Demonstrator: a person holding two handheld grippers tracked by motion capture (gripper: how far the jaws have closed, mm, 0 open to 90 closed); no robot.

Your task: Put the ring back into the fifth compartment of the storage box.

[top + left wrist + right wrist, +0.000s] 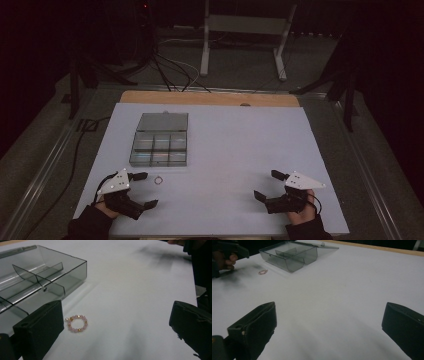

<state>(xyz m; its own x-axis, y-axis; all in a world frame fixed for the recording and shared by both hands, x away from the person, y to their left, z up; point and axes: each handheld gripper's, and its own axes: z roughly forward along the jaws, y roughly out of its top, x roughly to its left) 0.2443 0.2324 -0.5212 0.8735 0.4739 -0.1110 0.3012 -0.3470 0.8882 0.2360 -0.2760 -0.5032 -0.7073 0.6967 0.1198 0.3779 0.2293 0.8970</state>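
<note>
A pink bead ring (76,323) lies on the white desk (240,150) just off the near edge of the clear compartment box (161,140) — nothing blocks it. Left gripper (142,190) and right gripper (267,185) both gape, holding nothing.

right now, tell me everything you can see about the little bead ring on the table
The bead ring is a small closed loop of pale pink beads with a few gold ones between, seemingly strung together. It lies flat on the white table, just off the near edge of the clear compartment box, apart from it. It sits ahead of the open left gripper, beside one jaw; nothing touches it.
</note>
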